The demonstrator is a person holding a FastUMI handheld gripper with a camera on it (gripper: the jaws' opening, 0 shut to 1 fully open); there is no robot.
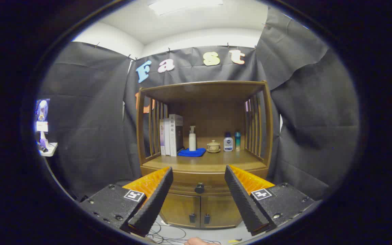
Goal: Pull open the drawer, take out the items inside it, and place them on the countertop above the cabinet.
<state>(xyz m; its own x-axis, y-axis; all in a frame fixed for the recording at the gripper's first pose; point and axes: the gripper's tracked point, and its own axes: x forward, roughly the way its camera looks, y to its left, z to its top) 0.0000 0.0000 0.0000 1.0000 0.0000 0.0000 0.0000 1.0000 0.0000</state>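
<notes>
A wooden cabinet stands ahead, its drawer (pixel 185 187) closed under the countertop (pixel 202 163), with a dark round knob (pixel 199 188) at the drawer's middle. My gripper (pixel 198 173) is open, well short of the cabinet, and the knob shows in the gap between the two fingers, a little below their tips. The fingers (pixel 155 197) are black ribbed pads with orange backs, and nothing is held. What lies inside the drawer is hidden.
On the countertop stand several books (pixel 171 134), a white pump bottle (pixel 192 139) on a blue cloth (pixel 192 152), a small lidded pot (pixel 213 146) and two small bottles (pixel 232 141). Two lower doors (pixel 199 211) are closed. Cables (pixel 168 234) lie on the floor below.
</notes>
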